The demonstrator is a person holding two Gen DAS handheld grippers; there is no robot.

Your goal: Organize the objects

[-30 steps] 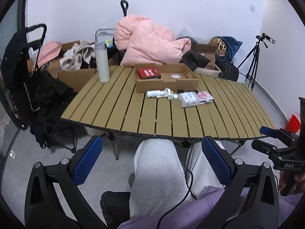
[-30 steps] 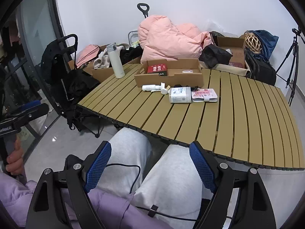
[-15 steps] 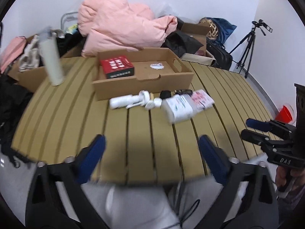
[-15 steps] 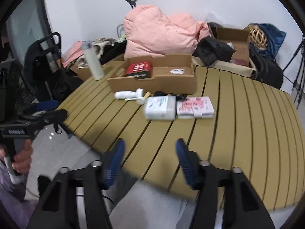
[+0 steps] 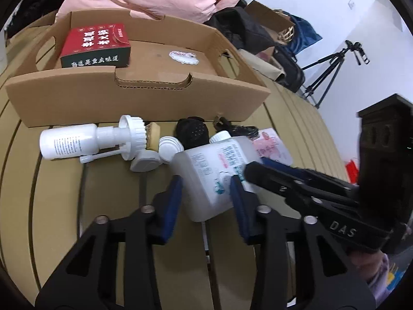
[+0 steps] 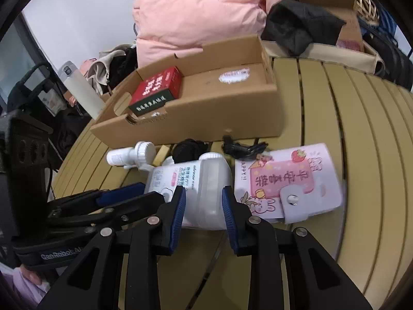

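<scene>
Jug (image 6: 204,188) lies on its side on the surface (image 6: 335,129), before the box (image 6: 219,113). Both my grippers, left (image 5: 205,201) and right (image 6: 204,206), are closing around its base, not yet clamped. It looks light, slick plastic; gripping its flat sides seems best.

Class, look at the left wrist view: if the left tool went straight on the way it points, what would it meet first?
Most likely the white jug, lying on the table directly ahead. The left tool is closing with the jug's base between its pads; whether they already touch is unclear. The right tool comes in from the right.
</scene>
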